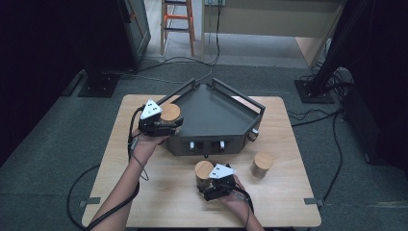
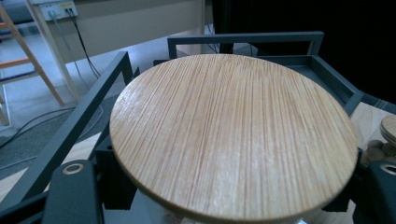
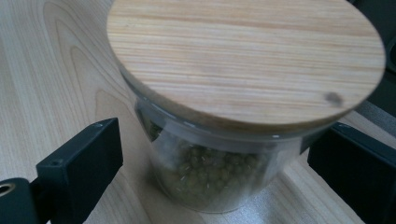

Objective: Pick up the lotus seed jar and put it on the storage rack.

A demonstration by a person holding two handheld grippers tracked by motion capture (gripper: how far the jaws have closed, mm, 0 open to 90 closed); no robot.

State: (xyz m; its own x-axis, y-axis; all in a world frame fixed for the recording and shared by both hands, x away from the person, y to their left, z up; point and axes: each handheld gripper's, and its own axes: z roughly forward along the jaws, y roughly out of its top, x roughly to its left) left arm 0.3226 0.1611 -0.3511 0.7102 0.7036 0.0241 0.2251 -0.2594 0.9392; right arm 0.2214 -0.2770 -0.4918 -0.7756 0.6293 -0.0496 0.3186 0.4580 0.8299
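Forearms enter at the bottom of the high view. Left gripper (image 1: 163, 126) is seen clamped on a wooden-lidded jar (image 1: 170, 112) held at the left rim of the dark tray (image 1: 216, 113). Right gripper (image 1: 211, 185) is placed around a second jar (image 1: 203, 171) on the table (image 1: 284, 192), just in front of the tray. A third jar (image 1: 262, 163) stands apart to the right, bare table around it.

Left gripper view: the round lid (image 2: 233, 135) is seen over the tray's rail (image 2: 74, 135), jaws closed on the jar beneath.

Right gripper view: jaws are spread wide, gaps seen either side of a glass jar of green beans (image 3: 210, 172); no contact is visible.
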